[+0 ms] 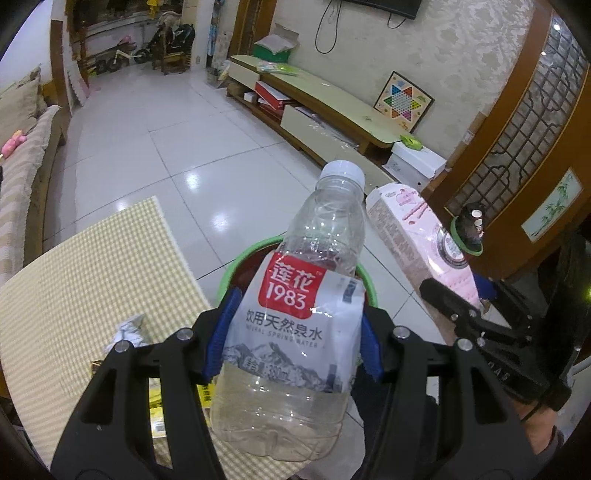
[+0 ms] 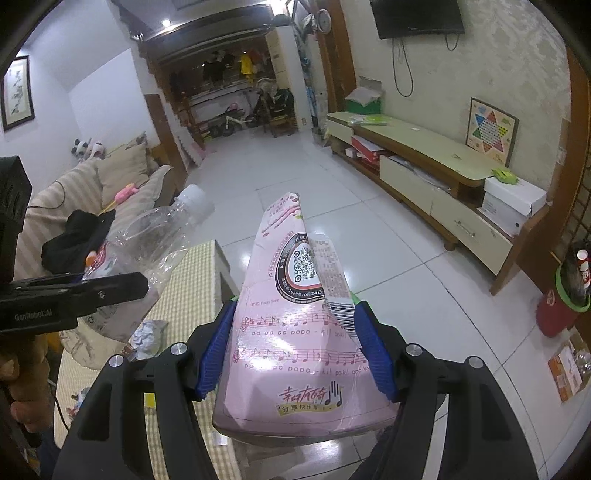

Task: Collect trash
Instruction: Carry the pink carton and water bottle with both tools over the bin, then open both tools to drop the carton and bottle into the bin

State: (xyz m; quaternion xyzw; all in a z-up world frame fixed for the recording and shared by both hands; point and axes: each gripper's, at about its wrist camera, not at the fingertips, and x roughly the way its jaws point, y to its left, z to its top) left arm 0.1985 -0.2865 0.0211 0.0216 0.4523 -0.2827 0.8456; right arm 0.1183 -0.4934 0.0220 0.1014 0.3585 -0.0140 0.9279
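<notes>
Left wrist: tongs (image 1: 295,332) clamping bottle (image 1: 295,314).

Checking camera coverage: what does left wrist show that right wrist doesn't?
Left wrist only: the green-rimmed bin right behind the water bottle clamped in the left gripper.
Right wrist only: the wall clock and framed picture.
Both: bottle, pink snack box clamped in the right gripper, checked table cover, checkers board.
</notes>
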